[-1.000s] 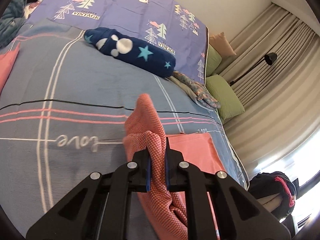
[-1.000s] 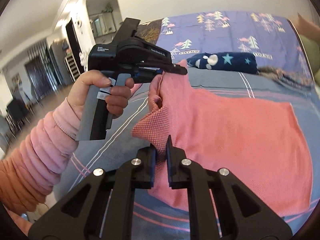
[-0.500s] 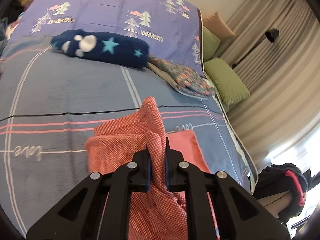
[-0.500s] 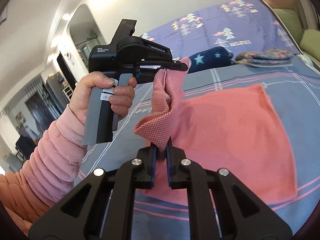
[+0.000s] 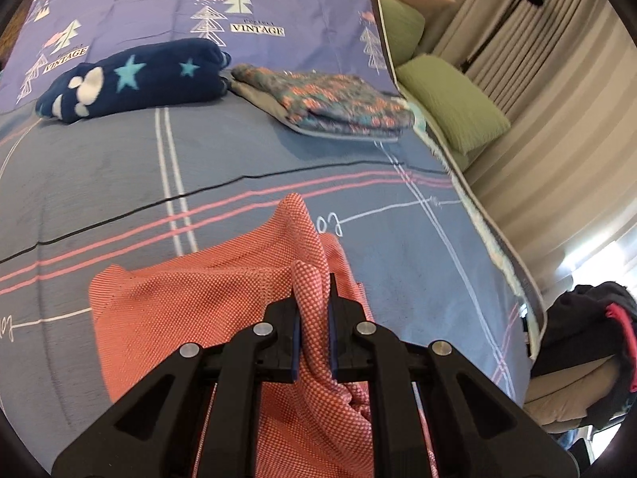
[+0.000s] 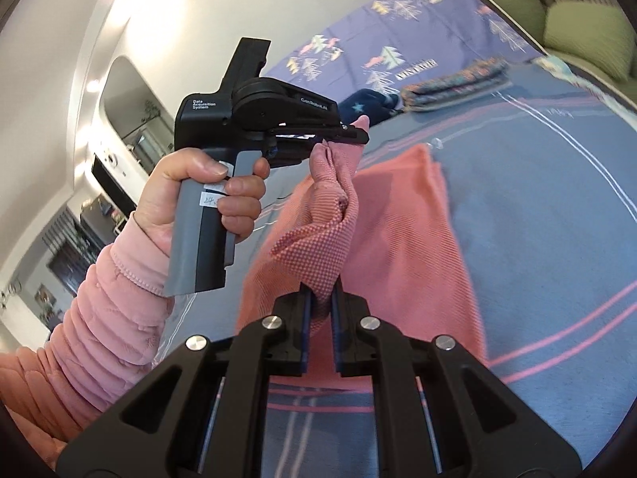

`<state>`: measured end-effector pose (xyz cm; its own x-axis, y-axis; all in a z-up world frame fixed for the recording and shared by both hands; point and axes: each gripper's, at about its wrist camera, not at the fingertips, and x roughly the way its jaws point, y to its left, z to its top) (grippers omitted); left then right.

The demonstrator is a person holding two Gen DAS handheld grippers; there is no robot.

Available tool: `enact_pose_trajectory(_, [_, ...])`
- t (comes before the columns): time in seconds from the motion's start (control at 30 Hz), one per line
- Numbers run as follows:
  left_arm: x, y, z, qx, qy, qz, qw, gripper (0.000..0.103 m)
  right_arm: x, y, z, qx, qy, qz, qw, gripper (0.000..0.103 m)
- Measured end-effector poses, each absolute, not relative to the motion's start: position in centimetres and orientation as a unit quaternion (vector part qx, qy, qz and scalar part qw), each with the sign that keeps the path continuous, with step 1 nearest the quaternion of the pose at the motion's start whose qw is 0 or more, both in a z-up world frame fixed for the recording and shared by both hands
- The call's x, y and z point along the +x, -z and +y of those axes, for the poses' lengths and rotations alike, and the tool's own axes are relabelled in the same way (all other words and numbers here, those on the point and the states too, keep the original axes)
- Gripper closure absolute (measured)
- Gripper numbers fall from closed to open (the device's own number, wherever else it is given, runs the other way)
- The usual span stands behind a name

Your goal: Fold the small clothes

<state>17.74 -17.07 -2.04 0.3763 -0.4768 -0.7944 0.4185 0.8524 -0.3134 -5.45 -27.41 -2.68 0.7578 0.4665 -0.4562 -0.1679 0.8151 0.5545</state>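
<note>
Clearly the fold is mid-way: both grippers pinch one edge of the pink cloth [image 5: 207,310] and hold it lifted above the part that lies flat on the bed [image 5: 239,151]. The left gripper [image 5: 312,310] has its fingers pressed together on a bunched corner; the right gripper [image 6: 320,310] pinches the other corner the same way. In the right view the left gripper [image 6: 350,137], carried by a hand [image 6: 199,195] in a pink sleeve [image 6: 99,318], holds its corner up, with a short span of cloth sagging between the two grips.

Next, I judge, the lifted edge should be carried across and lowered onto the opposite edge, corners matched and the span pulled taut, before either grip lets go. Two folded pieces, a navy one [image 5: 135,79] and a floral one [image 5: 334,103], lie well beyond.
</note>
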Motion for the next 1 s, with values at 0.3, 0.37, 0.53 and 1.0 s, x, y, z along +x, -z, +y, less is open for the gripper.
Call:
enact_pose_trajectory(0.3, [17.5, 4.3, -21.8, 0.032, 0.258, 0.506, 0.822, 0.093, -6.4, 4.1, -29.5, 0.280, -0.176, 0.309, 0.892, 0.094])
enact_pose_trajectory(0.37, [17.3, 4.6, -22.5, 0.047, 0.255, 0.505, 0.823, 0.092, -6.6, 4.4, -29.8, 0.284, -0.180, 0.313, 0.888, 0.095])
enact_pose_trajectory(0.53, [16.8, 5.1, -23.7, 0.056, 0.265, 0.498, 0.824, 0.068, -7.0, 5.4, -30.4, 0.293, -0.183, 0.325, 0.880, 0.095])
enact_pose_trajectory(1.0, [8.4, 2.7, -18.0, 0.095, 0.250, 0.404, 0.875, 0.030, -8.2, 7.7, -33.6, 0.315, -0.247, 0.368, 0.840, 0.068])
